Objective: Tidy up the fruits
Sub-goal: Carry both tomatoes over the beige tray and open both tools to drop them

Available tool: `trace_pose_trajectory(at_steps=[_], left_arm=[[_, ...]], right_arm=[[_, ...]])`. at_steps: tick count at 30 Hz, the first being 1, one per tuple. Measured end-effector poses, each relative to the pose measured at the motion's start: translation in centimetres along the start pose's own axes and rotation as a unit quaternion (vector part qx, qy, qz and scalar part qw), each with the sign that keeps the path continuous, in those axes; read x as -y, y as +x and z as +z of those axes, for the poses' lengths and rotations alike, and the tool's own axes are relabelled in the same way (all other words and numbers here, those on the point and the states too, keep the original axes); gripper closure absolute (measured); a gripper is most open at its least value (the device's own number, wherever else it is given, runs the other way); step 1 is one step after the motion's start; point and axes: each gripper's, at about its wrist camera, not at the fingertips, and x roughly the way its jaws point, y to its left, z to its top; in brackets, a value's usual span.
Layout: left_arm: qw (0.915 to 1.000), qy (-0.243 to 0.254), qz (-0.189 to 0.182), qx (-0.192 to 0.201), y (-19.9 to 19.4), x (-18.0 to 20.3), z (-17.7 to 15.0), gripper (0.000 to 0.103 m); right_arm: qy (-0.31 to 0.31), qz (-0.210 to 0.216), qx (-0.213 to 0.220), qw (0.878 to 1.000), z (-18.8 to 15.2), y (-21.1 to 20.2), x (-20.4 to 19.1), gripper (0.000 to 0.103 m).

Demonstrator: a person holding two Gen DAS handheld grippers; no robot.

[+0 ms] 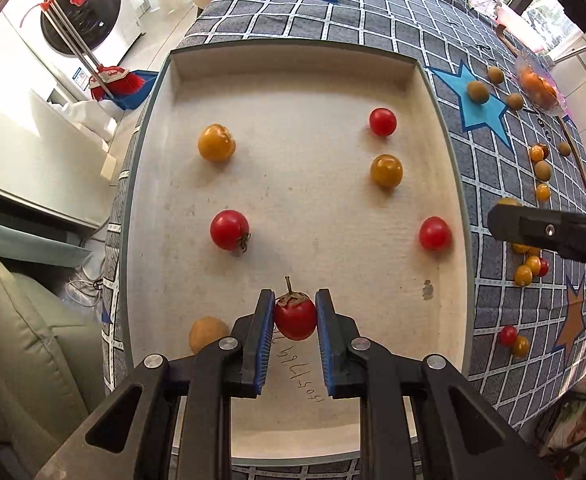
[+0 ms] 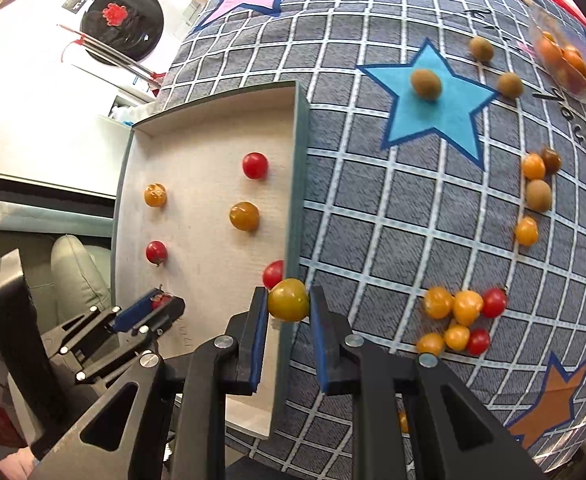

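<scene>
A shallow beige tray holds several red and yellow cherry tomatoes, such as a red one and a yellow one. My left gripper is shut on a red tomato with a stem, just above the tray's near end. It shows in the right wrist view too. My right gripper is shut on a yellow tomato, over the tray's right wall. It enters the left wrist view at the right.
The tray sits on a grey checked cloth with coloured stars. Loose tomatoes lie in a cluster to the right, with brown fruits farther back. A clear bowl of orange fruit stands at the far right.
</scene>
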Motion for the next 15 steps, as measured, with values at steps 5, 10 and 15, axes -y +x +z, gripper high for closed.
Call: trace_pose_trajectory(at_steps=[5,10,15], left_arm=[[0.9999,-0.013,0.002,-0.004,0.7,-0.9,-0.8,0.081],[0.9998,-0.018,0.002,-0.006,1.3,-1.0,-1.0,0.081],[0.9999,-0.013,0.006,-0.001,1.3,-0.9,-1.0,0.081]], right_arm=[[-0.027,0.005,-0.014,1.0,1.5,1.9,-2.2,0.081],[-0.047,-0.004,-0.032,0.998,2.7,4.2,-3.5,0.081],[-0.061,-0.021,-0.051,0.997,3.1,6.2,-4.4,0.081]])
